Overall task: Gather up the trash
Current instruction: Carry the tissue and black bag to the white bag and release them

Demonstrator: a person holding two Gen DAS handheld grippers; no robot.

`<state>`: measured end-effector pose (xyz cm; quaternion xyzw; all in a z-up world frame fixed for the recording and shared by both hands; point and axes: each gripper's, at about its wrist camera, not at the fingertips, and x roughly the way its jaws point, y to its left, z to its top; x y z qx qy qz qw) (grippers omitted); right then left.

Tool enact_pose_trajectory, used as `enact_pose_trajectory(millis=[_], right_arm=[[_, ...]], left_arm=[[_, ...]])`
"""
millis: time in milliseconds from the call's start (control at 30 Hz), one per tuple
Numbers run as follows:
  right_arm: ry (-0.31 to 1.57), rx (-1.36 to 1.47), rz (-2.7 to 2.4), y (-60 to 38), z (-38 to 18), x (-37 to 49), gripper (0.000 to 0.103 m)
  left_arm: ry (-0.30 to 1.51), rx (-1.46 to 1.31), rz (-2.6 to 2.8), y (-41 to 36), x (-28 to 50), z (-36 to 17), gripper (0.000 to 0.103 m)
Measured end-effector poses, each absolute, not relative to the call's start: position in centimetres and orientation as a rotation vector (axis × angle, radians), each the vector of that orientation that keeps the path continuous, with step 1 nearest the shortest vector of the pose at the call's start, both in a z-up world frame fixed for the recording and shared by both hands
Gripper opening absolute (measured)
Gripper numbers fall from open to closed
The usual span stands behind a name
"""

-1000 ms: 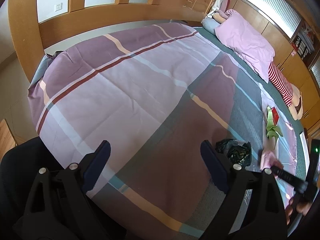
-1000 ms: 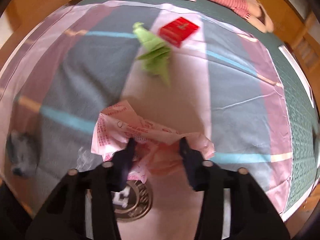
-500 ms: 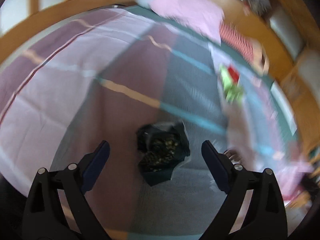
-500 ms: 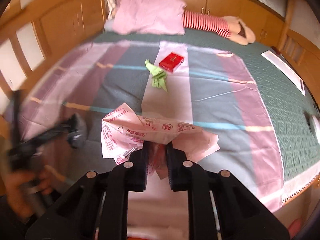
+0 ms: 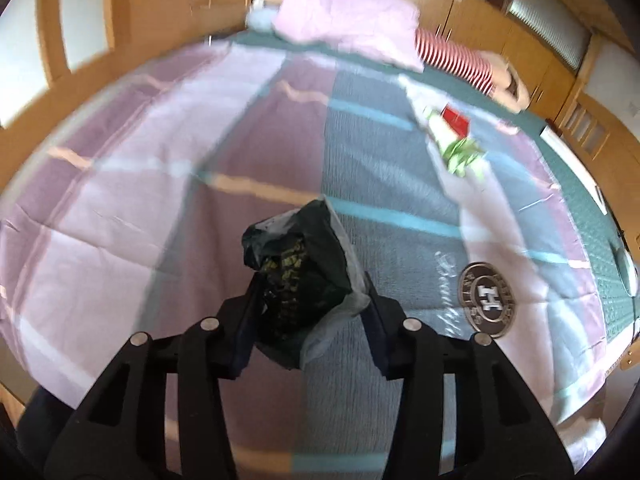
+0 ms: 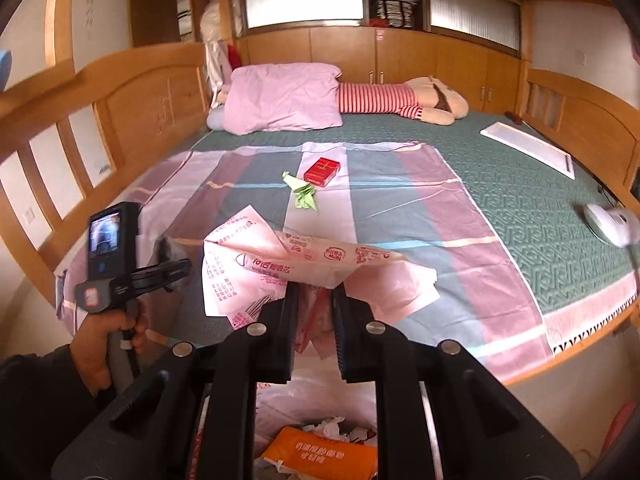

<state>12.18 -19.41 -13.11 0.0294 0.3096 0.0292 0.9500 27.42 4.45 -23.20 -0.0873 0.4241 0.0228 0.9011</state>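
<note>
Left tool (image 5: 308, 312) is clamped on a dark bag (image 5: 298, 276) over the bed (image 5: 120, 208); right tool (image 6: 314, 320) pinches a pink wrapper (image 6: 304, 264) just above the bed's near edge.

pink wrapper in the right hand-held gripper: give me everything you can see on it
The pink wrapper is thin crinkled plastic film, pale pink with red print and round logos. It is crumpled and spread wide, pinched near its lower middle by the right hand-held gripper, lifted off the bedspread. Below it sits an open trash bag with litter inside.
</note>
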Motion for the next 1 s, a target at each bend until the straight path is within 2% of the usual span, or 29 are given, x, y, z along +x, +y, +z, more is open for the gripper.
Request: enact_pose_trajectory(millis=[100,433,700,1000], right_arm=[[0.615,0.059,0.058,-19.5,-12.8,10.6,0.017],[0.519,0.054,0.05,-20.0,-9.7,5.7,0.017],[0.443,0.057,0.052,-20.9,-7.6,1.9,0.017],[0.398,0.079,0.05,-21.9,-6.5,0.1,0.017]], left_arm=[[0.744,-0.07,0.09,3.9,23.1,-18.9,0.047],[0.496,0.032,0.048,0.0,12.0,-8.1,0.047],[0.396,0.055,0.05,-0.8,5.8,-4.3,0.047],[0.335,0.061,0.041,-1.3,2.6,-1.7,0.047]])
